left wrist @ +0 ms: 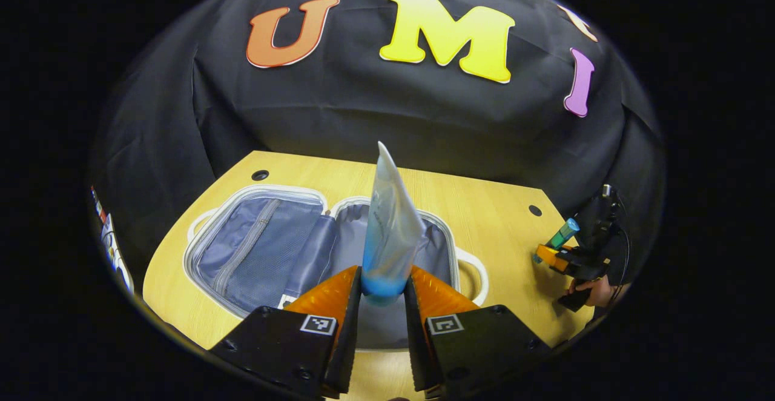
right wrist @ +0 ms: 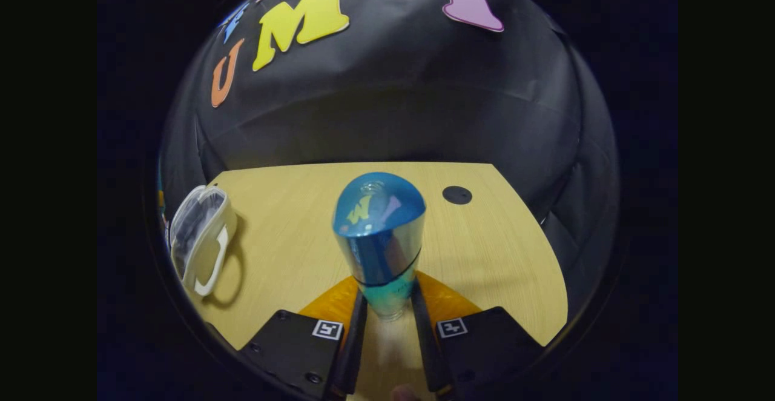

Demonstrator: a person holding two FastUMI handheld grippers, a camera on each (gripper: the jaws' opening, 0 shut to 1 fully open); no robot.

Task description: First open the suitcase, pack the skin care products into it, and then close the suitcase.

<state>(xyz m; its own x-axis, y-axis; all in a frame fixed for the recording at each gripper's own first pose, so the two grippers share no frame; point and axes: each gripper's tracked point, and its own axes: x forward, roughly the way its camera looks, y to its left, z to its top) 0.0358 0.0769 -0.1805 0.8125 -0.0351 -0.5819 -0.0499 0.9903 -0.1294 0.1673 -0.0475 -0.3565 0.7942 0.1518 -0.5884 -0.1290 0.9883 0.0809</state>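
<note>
left hand-held gripper (left wrist: 383, 292) clamps tube (left wrist: 390, 231) above open suitcase (left wrist: 266, 249) | right hand-held gripper (right wrist: 387, 304) clamps bottle (right wrist: 378, 237)

The open suitcase (left wrist: 290, 249) is taking up the left tabletop (left wrist: 490, 219); the right side is lying bare.

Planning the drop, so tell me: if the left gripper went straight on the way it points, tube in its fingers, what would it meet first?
Probably the open suitcase: the left gripper, shut on the tube, aims at its lined right half. Depth is unclear.
</note>
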